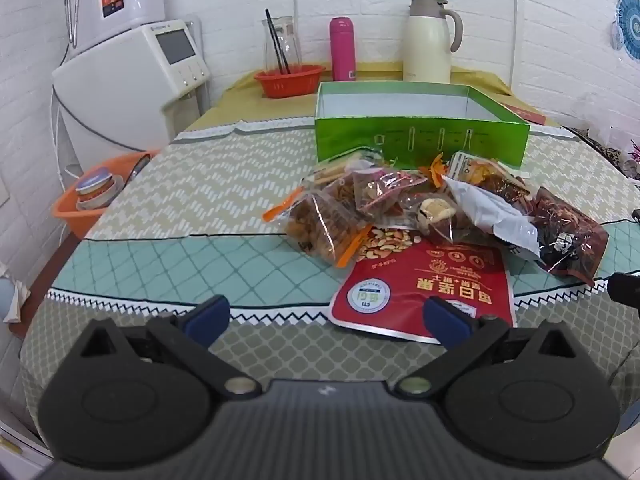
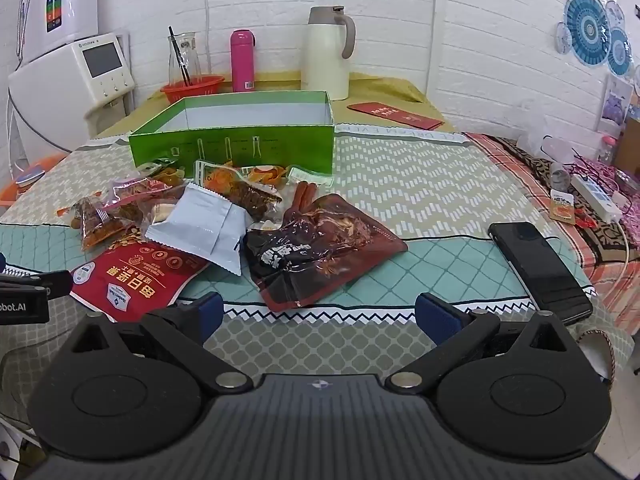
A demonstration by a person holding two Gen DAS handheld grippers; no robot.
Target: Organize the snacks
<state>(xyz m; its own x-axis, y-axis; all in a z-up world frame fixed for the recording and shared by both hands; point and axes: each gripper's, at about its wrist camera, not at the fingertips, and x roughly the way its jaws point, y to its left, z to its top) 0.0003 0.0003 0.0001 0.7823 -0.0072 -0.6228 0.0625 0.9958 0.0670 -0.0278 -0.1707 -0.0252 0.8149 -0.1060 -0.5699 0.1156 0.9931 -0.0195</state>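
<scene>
Both my left claw (image 1: 326,318) and right claw (image 2: 318,316) stand wide and empty over the counter (image 1: 200,208), the snack pile (image 1: 400,204) ahead before the open green box (image 1: 420,136), the red nut pouch (image 1: 420,284) nearest my left.

Table (image 2: 400,184) draped in a patterned cloth with chevron, diamond and zigzag bands. Lying directly on it: an open green box (image 2: 240,148) towards the far edge; just in front of it, a heap of snack packets, including a red nut pouch (image 1: 424,292), a silver-white packet (image 2: 204,228), a dark maroon packet (image 2: 320,248) and clear bags with orange ties (image 1: 324,220). A black phone (image 2: 540,268) lies near the right edge. Along the far edge stand a red basket (image 1: 289,80) holding a glass jug, a pink bottle (image 1: 342,48), a cream thermos jug (image 1: 430,44) and, at the far right corner, a red envelope (image 2: 396,115).
</scene>
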